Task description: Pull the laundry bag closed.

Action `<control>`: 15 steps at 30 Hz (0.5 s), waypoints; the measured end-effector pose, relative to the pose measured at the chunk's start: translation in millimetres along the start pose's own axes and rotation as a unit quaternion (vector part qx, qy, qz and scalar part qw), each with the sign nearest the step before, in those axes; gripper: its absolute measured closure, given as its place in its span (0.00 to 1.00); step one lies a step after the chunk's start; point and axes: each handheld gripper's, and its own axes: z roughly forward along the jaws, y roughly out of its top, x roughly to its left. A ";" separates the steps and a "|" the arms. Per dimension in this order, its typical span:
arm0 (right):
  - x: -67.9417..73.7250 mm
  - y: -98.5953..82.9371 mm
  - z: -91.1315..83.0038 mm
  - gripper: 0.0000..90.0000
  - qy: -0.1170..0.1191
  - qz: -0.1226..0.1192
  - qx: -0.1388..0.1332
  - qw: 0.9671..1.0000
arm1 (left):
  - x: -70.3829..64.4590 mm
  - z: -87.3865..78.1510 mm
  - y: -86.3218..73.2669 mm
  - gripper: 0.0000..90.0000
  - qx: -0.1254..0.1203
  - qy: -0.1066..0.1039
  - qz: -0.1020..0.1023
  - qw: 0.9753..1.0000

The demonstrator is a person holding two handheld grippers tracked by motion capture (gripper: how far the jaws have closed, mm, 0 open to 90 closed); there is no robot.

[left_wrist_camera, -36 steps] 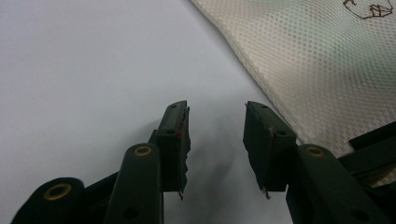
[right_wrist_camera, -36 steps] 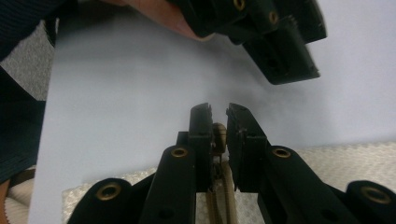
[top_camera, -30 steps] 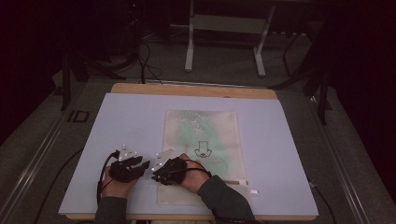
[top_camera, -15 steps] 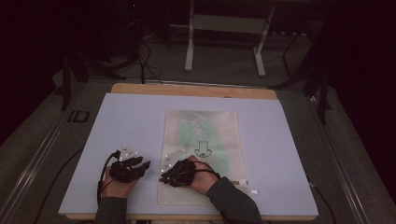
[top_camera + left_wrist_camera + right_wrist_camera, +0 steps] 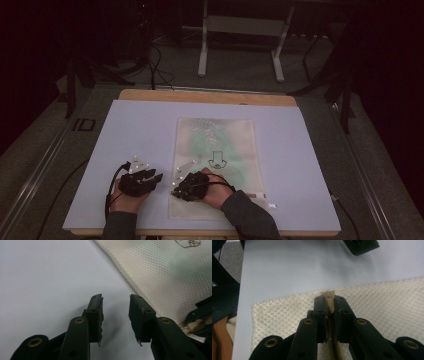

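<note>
A cream mesh zip bag (image 5: 215, 145) with a green item and an arrow print inside lies flat mid-table. My right gripper (image 5: 175, 191) rests on the bag's near left corner, shut on the cream zipper pull (image 5: 328, 302), which pokes out past the jaw tips; the zipper tape runs back between the jaws (image 5: 328, 299). The mesh (image 5: 387, 300) spreads to both sides. My left gripper (image 5: 156, 177) sits on the white tabletop just left of the bag, open with nothing between its fingers (image 5: 115, 301). The bag's edge (image 5: 175, 272) lies to its right.
The white table surface (image 5: 130, 130) has a wooden strip (image 5: 205, 96) along the far edge. A small white tag (image 5: 271, 205) lies by the bag's near right corner. Beyond the table stand a metal frame (image 5: 240, 40) and floor cables (image 5: 155, 65).
My right hand has slid a little toward the near edge and rolled over, so its grey plate shows less. The left gripper has hardly moved.
</note>
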 end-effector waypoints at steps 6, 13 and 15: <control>1.0 -0.4 0.6 0.91 -0.002 -0.003 0.002 1.000 | -8.4 1.4 1.6 0.87 0.010 -0.025 0.020 0.999; 1.2 -2.5 1.2 0.91 -0.002 0.001 -0.003 1.000 | -19.8 6.4 4.0 0.98 0.023 -0.057 0.042 0.997; 1.2 -2.4 1.2 0.91 -0.002 0.001 -0.003 1.000 | -22.7 8.4 4.4 0.98 0.029 -0.063 0.048 0.996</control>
